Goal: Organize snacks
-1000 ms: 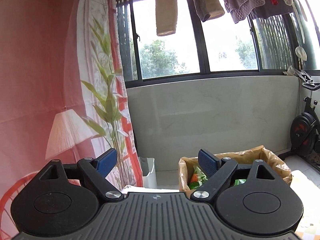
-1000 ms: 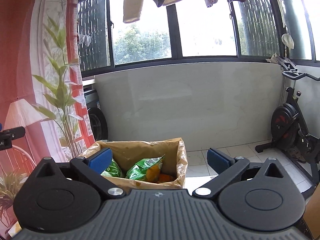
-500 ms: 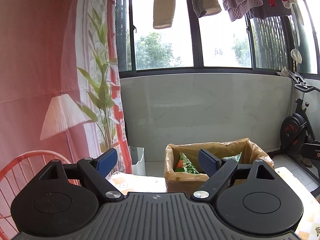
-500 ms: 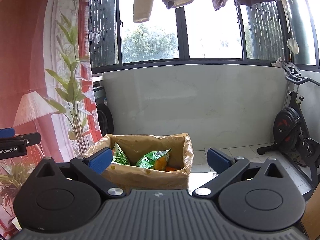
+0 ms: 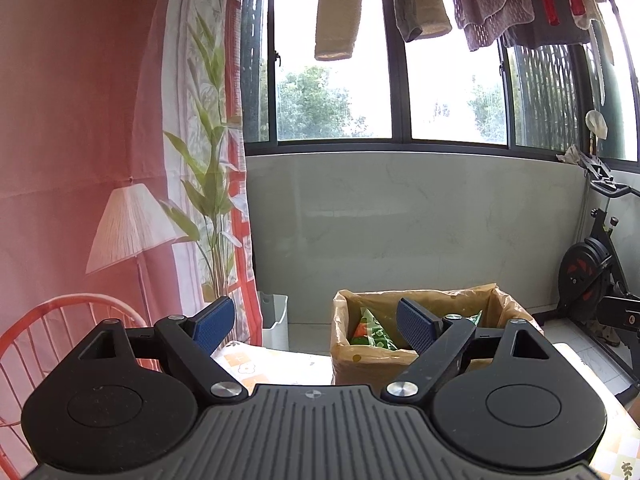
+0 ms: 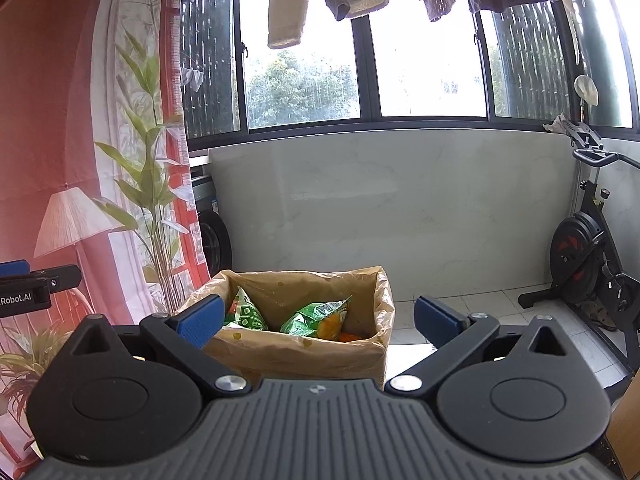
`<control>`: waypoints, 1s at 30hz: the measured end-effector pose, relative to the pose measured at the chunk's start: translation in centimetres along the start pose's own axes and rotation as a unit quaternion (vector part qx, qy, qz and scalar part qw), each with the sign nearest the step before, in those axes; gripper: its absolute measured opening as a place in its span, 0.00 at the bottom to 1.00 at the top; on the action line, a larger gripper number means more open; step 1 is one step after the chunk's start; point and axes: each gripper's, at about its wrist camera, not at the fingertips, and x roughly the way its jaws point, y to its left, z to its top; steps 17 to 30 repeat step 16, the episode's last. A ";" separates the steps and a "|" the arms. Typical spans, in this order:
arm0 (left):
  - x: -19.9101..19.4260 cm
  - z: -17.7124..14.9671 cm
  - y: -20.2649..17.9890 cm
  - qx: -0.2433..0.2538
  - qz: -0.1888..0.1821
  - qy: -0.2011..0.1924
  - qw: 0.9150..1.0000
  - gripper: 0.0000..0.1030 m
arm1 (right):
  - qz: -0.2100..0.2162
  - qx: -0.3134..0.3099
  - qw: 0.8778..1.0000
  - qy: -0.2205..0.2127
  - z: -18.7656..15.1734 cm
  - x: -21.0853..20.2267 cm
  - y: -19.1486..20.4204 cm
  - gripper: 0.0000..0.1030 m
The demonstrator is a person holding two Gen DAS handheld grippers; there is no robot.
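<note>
A box lined with a tan plastic bag (image 5: 372,364) (image 6: 304,350) stands on the table ahead of both grippers. Green snack packets (image 6: 316,318) (image 5: 370,332) lie inside it, with something orange beside them. My left gripper (image 5: 314,326) is open and empty, held level, with the box behind its right finger. My right gripper (image 6: 318,320) is open and empty, with the box between and behind its fingers. The left gripper's side (image 6: 28,284) shows at the far left of the right wrist view.
The table has a checked floral cloth (image 5: 272,364). A white bin (image 5: 274,320) stands on the floor behind it. An exercise bike (image 6: 588,264) is at the right. A red printed curtain (image 5: 80,160) hangs at the left. Laundry hangs over the window.
Both views have tilted down and pulled back a little; the box and more of the table come into sight. Both grippers stay open and empty.
</note>
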 end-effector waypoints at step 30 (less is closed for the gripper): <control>-0.1 -0.2 -0.1 -0.007 0.004 0.002 1.000 0.87 | -0.010 0.007 1.000 0.003 0.0 0.2 0.1 1.00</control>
